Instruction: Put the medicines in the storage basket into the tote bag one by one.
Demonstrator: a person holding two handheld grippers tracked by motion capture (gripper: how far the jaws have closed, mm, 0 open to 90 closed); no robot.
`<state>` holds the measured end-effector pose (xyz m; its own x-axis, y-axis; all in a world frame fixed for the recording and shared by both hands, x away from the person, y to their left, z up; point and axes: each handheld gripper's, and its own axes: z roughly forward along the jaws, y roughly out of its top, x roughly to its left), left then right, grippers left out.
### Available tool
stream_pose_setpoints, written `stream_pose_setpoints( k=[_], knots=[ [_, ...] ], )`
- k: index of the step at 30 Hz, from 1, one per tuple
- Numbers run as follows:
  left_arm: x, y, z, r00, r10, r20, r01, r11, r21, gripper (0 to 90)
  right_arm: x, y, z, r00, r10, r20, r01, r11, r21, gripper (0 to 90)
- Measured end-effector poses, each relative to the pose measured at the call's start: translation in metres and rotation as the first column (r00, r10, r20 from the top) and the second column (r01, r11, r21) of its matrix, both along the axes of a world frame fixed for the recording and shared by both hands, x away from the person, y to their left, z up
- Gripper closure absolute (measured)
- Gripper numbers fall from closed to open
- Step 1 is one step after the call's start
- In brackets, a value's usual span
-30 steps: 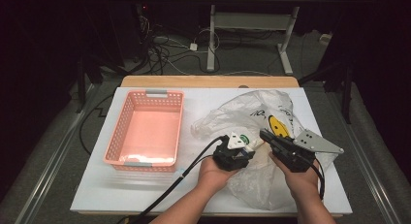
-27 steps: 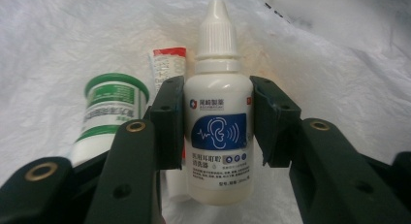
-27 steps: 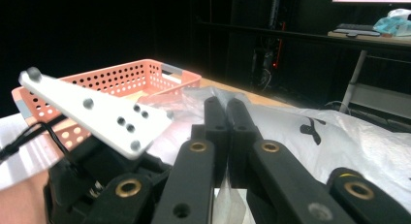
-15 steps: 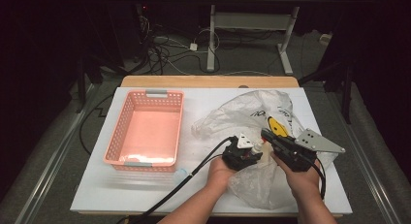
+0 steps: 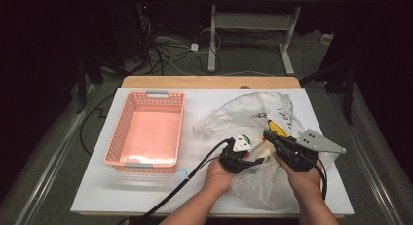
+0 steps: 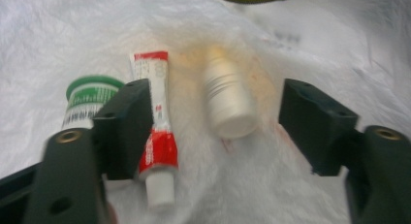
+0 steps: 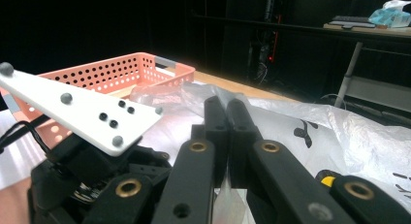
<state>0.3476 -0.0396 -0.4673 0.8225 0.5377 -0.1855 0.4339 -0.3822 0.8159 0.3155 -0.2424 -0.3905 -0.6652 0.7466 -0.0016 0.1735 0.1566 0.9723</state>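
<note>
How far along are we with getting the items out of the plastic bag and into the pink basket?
Nothing looks done: the pink basket seems empty. In hand: the right tongs are shut beside the plastic bag, while the left tongs have just been opening over the cream bottle, gripping nothing. Left, judging by this: bottle, red-and-white tube and green-lidded container all remain inside.
</note>
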Motion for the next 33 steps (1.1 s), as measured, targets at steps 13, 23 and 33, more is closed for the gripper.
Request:
stream_pose_setpoints(
  k=[13,23,33],
  knots=[
    [-0.018,0.046,-0.001,0.9999,-0.011,0.002,0.011,0.9982,0.060,20.6,0.000,0.000,-0.002,1.0000,-0.006,-0.007,0.006,1.000,-0.014,90.0],
    [-0.035,0.074,-0.008,0.9997,0.016,0.016,-0.018,0.9929,0.118,20.6,-0.001,-0.001,-0.004,0.9999,-0.011,-0.011,0.011,1.000,-0.024,90.0],
    [-0.031,0.085,-0.021,0.9963,0.074,-0.042,-0.065,0.9801,0.187,20.8,-0.002,-0.004,-0.003,0.9998,-0.019,-0.007,0.018,1.000,-0.023,90.0]
  ],
)
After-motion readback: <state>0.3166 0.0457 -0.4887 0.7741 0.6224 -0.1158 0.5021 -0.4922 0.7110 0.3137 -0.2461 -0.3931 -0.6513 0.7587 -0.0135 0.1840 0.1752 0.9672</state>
